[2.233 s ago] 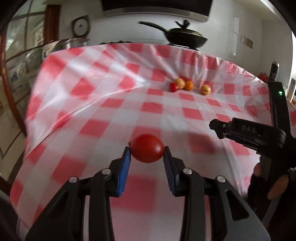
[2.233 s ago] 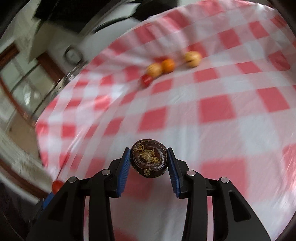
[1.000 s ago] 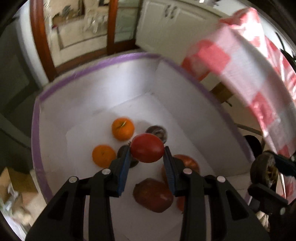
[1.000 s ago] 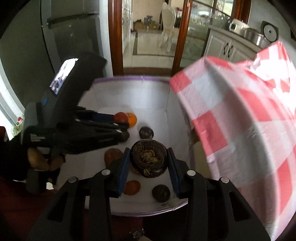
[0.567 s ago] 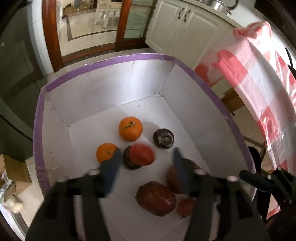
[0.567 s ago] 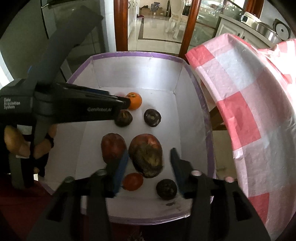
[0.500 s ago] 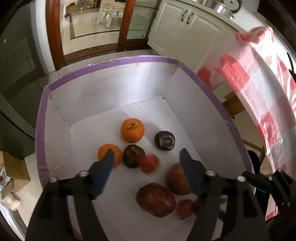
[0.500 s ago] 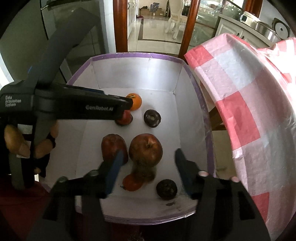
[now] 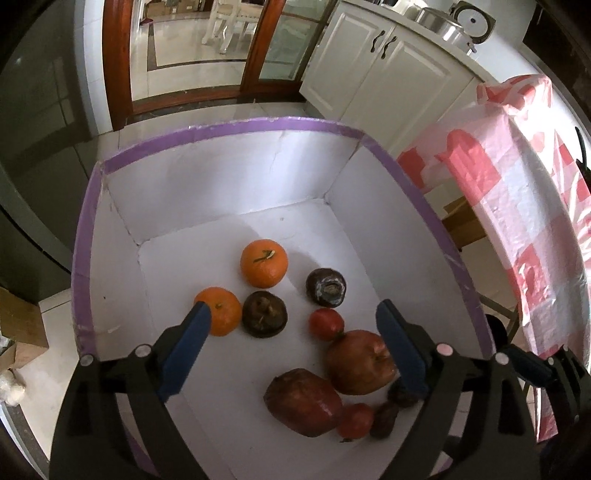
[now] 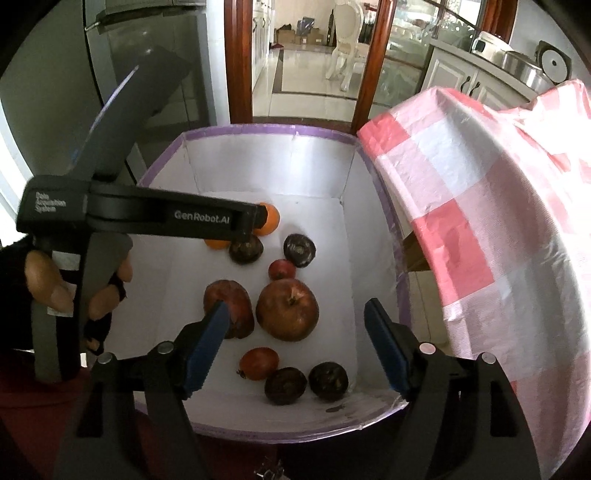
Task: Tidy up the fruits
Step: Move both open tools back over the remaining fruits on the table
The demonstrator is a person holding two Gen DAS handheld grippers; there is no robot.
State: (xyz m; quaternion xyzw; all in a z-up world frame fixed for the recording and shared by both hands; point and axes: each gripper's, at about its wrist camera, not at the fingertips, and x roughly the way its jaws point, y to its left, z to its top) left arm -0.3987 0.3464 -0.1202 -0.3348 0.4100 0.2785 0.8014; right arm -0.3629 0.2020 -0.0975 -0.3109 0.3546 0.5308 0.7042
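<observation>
Red-and-white checked tablecloth (image 10: 480, 206) draped at right; white cabinets (image 9: 384, 70); wood-framed glass doors (image 10: 384, 55); white chair (image 10: 341, 22) beyond; steel pot (image 9: 439, 24).

The box's (image 9: 207, 192) far end lies bare (fruit (image 9: 264, 263) crowds the near floor).

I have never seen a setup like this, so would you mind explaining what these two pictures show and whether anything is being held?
A person holds a two-finger tool in each hand, each with a fisheye camera looking along its blue-padded fingers. One picture is from the left hand-held gripper, the other from the right hand-held gripper. Both hang over a white box with a purple rim beside a table under a red-checked cloth. In the box lie oranges, an apple, small tomatoes and dark round fruits. The jaws of both have just been opening; nothing is between them, nothing is held.
</observation>
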